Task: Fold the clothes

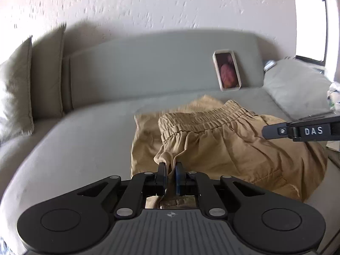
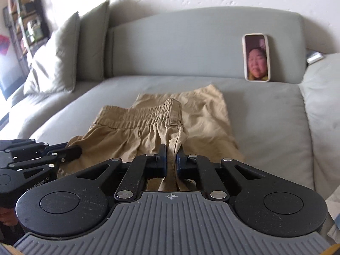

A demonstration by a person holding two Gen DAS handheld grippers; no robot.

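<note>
On the grey sofa seat (image 2: 265, 114) our left gripper (image 1: 170, 170) and right gripper (image 2: 171, 155) each pinch a bunch of the tan shorts (image 2: 131, 136), thin, limp cloth that sags, best held at the elastic waistband (image 2: 144, 116).

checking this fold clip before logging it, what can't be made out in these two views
- Tan shorts: near hem hidden under both gripper bodies, both views.
- Left gripper: fold between fingers hides how much cloth is pinched.
- Phone: screen blurred in left view.
- Shelves: contents too small and blurred, right view.
</note>
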